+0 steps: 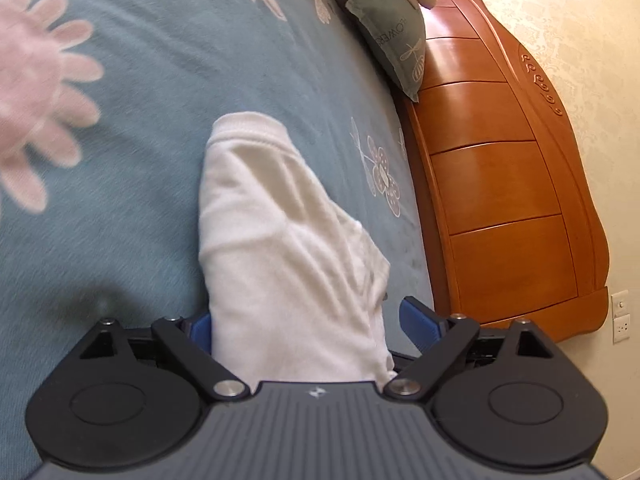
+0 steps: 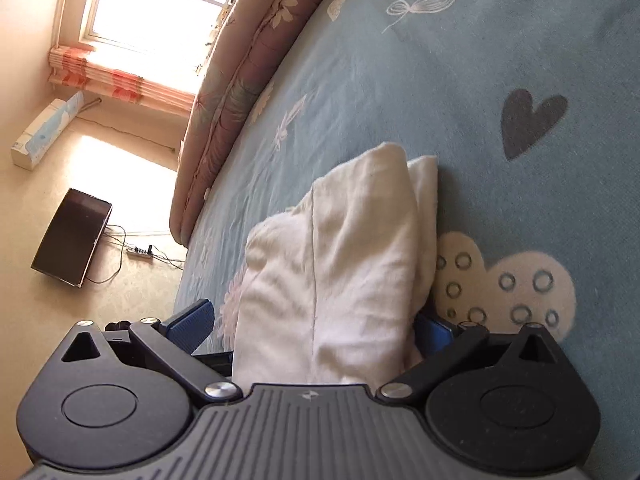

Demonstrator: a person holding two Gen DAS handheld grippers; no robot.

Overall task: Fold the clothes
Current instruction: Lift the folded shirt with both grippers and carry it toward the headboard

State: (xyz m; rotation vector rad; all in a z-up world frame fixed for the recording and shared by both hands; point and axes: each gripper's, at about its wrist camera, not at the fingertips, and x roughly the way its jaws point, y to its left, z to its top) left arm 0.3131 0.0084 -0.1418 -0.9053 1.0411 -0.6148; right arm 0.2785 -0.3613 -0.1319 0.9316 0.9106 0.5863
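Bedroom, teal floral bedspread (image 1: 160,80), wooden headboard (image 1: 500,180) off to the right in left view, window (image 2: 152,4) and floor at far left in right view. White garment (image 1: 280,240) on the bedspread, already bundled into a long narrow roll, ribbed cuff or hem at the far end in left view. Long axis straight ahead of both tools, running away from each camera. Left gripper (image 1: 316,324) jaws wide apart, garment's near end lying between the blue pads (image 1: 422,320), no visible squeeze on the cloth, right pad clear of it, left pad mostly hidden behind the fabric. Right gripper (image 2: 316,328) likewise spread wide, garment (image 2: 340,260) between the jaws, left pad clear, right pad tucked behind the cloth edge, contact there unclear. Neither hand clearly nearer; each straddling an end of the same bundle. Likely released after a fold, or set to close; either way next move runs along that long axis, far end over near or the reverse
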